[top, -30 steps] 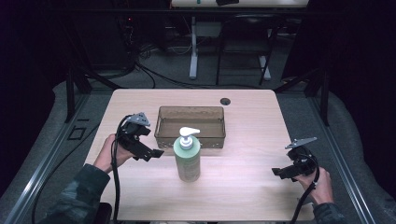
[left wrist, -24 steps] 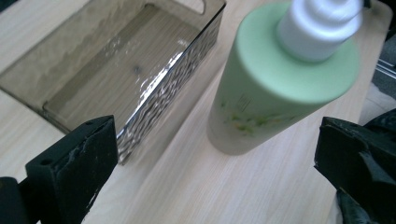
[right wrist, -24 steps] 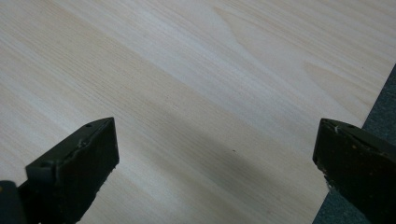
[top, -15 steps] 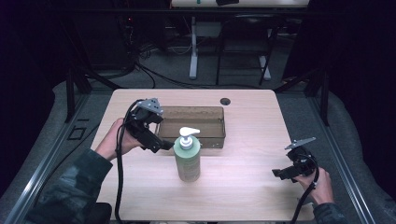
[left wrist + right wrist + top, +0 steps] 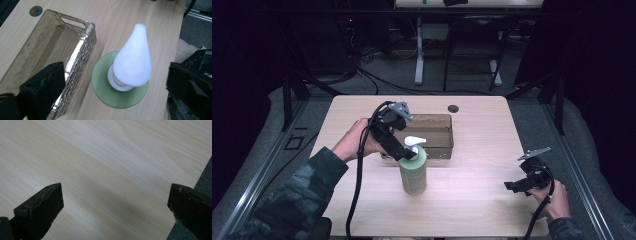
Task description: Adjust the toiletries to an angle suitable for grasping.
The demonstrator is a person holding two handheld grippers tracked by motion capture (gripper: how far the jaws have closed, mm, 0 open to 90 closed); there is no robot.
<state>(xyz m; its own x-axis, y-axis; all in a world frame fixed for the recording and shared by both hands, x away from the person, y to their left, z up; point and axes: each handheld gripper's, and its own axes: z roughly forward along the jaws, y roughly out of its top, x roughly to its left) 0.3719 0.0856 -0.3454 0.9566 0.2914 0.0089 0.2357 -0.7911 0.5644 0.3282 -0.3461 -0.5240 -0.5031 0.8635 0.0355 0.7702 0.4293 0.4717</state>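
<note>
A green soap bottle [image 5: 413, 172] with a white pump head [image 5: 414, 141] stands mid-table, just in front of a clear brownish bin [image 5: 447, 146]. My left gripper [image 5: 405, 153] hovers right at the pump, tilted down from the left, and is open. In the left gripper view the wide-apart jaws flank the pump head [image 5: 132, 60] from above, with the green bottle shoulder [image 5: 117, 98] below it and the left gripper [image 5: 115, 75] holding nothing. The bin [image 5: 82, 45] looks empty. My right gripper [image 5: 515, 186] rests low near the table's right front, open [image 5: 115, 197] over bare wood.
A round cable hole [image 5: 453, 108] sits in the table behind the bin. The table's right edge [image 5: 197, 180] lies close beside my right gripper. A black cable [image 5: 359, 170] trails from the left gripper toward the front edge. Desk legs stand beyond the table.
The left gripper has swung from the table's left side to the right, arriving over the bottle's pump. The right gripper has stayed put.
</note>
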